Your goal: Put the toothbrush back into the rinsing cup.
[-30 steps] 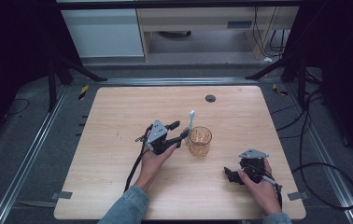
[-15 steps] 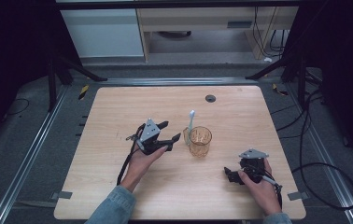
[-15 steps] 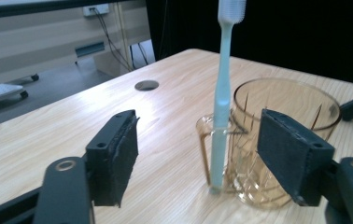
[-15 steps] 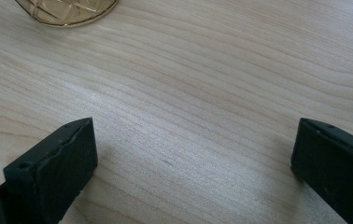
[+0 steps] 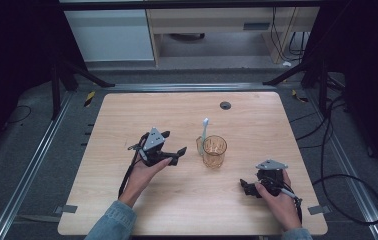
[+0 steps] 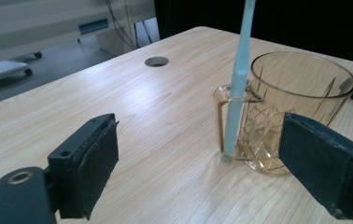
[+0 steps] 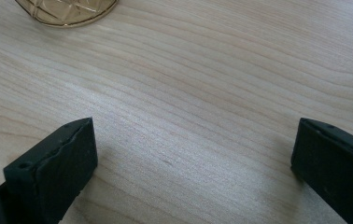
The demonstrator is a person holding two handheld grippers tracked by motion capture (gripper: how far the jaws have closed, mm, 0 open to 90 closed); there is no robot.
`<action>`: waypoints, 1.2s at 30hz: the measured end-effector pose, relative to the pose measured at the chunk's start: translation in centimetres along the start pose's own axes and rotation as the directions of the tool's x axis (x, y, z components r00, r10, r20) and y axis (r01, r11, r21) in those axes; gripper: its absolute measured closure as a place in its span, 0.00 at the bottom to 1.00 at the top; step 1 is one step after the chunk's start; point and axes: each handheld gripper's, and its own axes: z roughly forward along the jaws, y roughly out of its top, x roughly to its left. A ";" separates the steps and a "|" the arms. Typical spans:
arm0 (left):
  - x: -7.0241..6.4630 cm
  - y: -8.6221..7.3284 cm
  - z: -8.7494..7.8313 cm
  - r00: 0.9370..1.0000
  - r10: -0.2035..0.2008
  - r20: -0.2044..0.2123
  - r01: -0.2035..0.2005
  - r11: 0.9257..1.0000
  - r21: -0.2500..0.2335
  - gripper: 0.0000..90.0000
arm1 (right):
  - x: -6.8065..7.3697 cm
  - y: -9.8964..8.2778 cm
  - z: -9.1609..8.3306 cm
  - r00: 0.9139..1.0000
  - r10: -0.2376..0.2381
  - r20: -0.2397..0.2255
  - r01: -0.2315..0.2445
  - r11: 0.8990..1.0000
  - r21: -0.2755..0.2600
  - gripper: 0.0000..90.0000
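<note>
1. Near the middle of the wooden worktop (image 5: 127,130) stands an amber cut-glass mug (image 5: 214,151), and a pale blue toothbrush (image 5: 204,131) stands upright just outside it, threaded through the mug's handle with its lower end on the wood.
2. The left gripper (image 5: 177,153) sits just left of the mug; its jaws have just been opening and now stand wide, with nothing pressed between the pads. In the left gripper view the toothbrush (image 6: 238,84) and mug (image 6: 286,112) lie ahead, the near right pad (image 6: 326,163) overlapping the mug's base.
3. The right gripper (image 5: 246,186) rests low near the worktop's front right corner, jaws wide and empty over bare wood, well apart from the mug, whose base edge (image 7: 67,11) shows at the top of its view.
4. Main risk, as I judge it: the toothbrush is propped only by the handle loop. A brush from the left gripper's right pad could tip it out and drop it on the worktop.
5. The mug looks light and empty, so a sideways nudge from that same pad could slide or rock it, and the toothbrush would go with it.
6. The trailing cable (image 5: 127,172) under the left hand (image 5: 142,177) could snag on a quick move and jerk the gripper toward the glass.
7. With the right gripper so far off, nothing steadies the mug.
</note>
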 end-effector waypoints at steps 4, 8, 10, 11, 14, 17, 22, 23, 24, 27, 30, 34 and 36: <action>0.4 -0.3 -0.7 1.000 -0.016 -0.015 0.017 0.999 0.038 0.10 | 0.0 0.0 0.0 1.000 0.001 -0.001 -0.001 1.000 0.002 0.01; 1.1 -0.7 -1.3 0.998 -0.049 -0.038 0.052 0.995 0.089 0.09 | 0.0 0.0 0.0 1.000 0.001 -0.001 -0.001 1.000 0.002 0.01; 1.6 -0.8 -1.6 0.996 -0.069 -0.051 0.074 0.991 0.113 0.08 | 0.0 0.0 0.0 1.000 0.002 -0.001 -0.002 1.000 0.002 0.01; 1.8 -0.9 -1.8 0.995 -0.077 -0.056 0.083 0.990 0.115 0.08 | 0.0 0.0 0.0 1.000 0.001 0.000 -0.001 1.000 0.002 0.01; 2.5 -0.9 -2.3 0.992 -0.106 -0.072 0.115 0.984 0.134 0.08 | 0.0 0.0 0.0 1.000 0.001 -0.001 -0.001 1.000 0.002 0.01; 3.0 -1.0 -2.9 0.990 -0.105 -0.091 0.120 0.978 0.168 0.08 | 0.0 0.0 -0.1 1.000 0.003 -0.001 -0.003 1.000 0.003 0.01; 3.7 -1.5 -3.9 0.986 -0.113 -0.120 0.137 0.968 0.209 0.08 | 0.0 0.0 0.0 1.000 0.002 -0.001 -0.002 1.000 0.002 0.01; 3.9 -1.7 -4.1 0.986 -0.108 -0.125 0.133 0.967 0.216 0.08 | 0.0 0.0 0.0 1.000 0.002 -0.001 -0.002 1.000 0.002 0.01; 4.0 -1.8 -4.3 0.985 -0.111 -0.133 0.139 0.965 0.223 0.08 | 0.0 0.0 -0.1 1.000 0.003 -0.001 -0.003 1.000 0.004 0.01; 4.6 -2.3 -5.0 0.982 -0.123 -0.146 0.155 0.961 0.231 0.08 | 0.0 0.0 0.0 1.000 0.002 -0.001 -0.002 1.000 0.002 0.01; 5.0 -2.7 -5.5 0.977 -0.133 -0.167 0.173 0.952 0.253 0.08 | 0.0 0.0 0.0 1.000 0.002 -0.001 -0.002 1.000 0.002 0.01; 5.8 -3.4 -6.2 0.971 -0.136 -0.196 0.190 0.937 0.292 0.08 | 0.0 0.0 0.0 1.000 0.002 -0.002 -0.002 1.000 0.001 0.01; 6.2 -3.7 -6.5 0.969 -0.130 -0.210 0.194 0.927 0.321 0.08 | 0.0 0.0 0.0 1.000 0.001 -0.002 -0.001 1.000 0.001 0.01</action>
